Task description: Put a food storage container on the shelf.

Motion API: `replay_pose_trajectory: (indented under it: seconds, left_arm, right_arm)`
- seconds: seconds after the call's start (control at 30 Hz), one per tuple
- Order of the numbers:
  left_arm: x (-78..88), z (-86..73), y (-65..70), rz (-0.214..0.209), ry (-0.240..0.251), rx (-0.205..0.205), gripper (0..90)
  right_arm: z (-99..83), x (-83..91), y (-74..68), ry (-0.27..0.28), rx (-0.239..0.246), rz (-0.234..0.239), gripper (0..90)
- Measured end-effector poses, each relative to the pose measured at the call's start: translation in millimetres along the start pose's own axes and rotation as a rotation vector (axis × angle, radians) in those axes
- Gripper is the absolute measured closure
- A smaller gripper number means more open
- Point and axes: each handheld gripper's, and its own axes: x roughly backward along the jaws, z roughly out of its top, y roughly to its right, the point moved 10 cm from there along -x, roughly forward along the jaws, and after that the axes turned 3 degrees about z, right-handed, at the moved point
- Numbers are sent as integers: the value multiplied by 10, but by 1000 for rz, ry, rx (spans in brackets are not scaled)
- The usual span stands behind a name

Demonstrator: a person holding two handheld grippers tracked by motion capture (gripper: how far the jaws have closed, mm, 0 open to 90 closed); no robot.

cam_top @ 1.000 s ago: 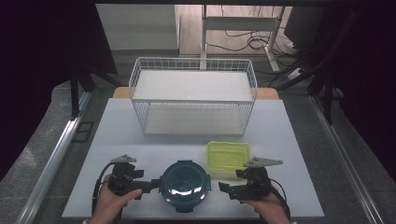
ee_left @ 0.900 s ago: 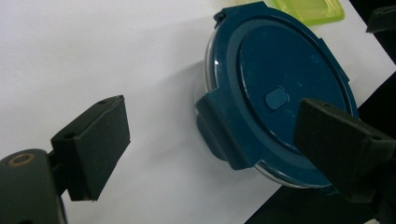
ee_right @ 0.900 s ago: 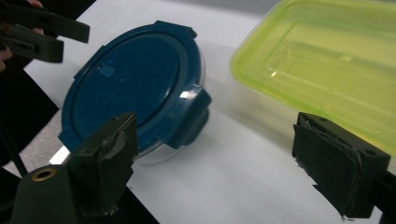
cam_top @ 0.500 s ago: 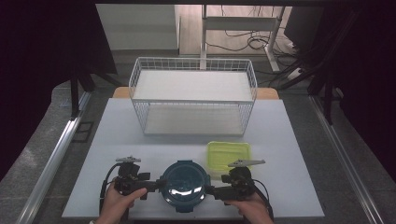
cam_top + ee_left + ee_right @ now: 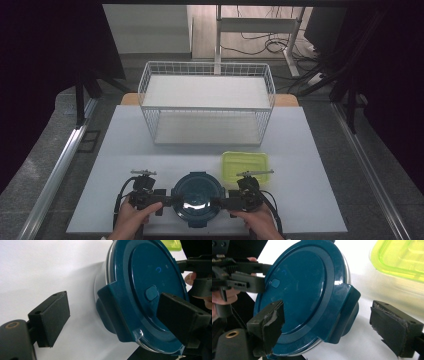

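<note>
You bracket the round blue container (image 5: 198, 198) with left gripper (image 5: 161, 202) and right gripper (image 5: 225, 203), both open around its lid clips, ready to clamp.

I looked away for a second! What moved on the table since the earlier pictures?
Both hands slid inward. The left gripper and the right gripper closed in on the round blue container from either side; each now has its open jaws around a lid clip, not clamped yet. The blue container, the green box and the wire basket stayed put.
</note>
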Motion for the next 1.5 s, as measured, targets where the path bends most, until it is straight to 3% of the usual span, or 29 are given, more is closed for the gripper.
replay_pose_trajectory:
  seconds: [0.27,0.63,0.73,0.93,1.33,1.4,1.5]
  left_arm:
    - [-66,-23,39,-73,-21,40,110]
    - [-122,-56,154,-150,-54,36,166]
    - [-123,-56,165,-151,-54,36,199]
    - [-105,-36,142,-163,-48,82,244]
    - [-39,-53,182,-131,-6,128,293]
    - [-25,-60,190,-128,-1,129,300]
    - [-10,-60,204,-124,3,126,310]
  right_arm:
    - [-56,-94,-15,-21,-56,41,123]
    - [-96,-211,-66,-38,-109,88,152]
    - [-87,-214,-63,-31,-128,96,173]
    - [-71,-180,-38,-30,-167,104,225]
    - [-61,-87,-63,0,-243,100,327]
    - [-56,-75,-63,8,-235,97,336]
    - [-52,-60,-69,14,-260,99,346]
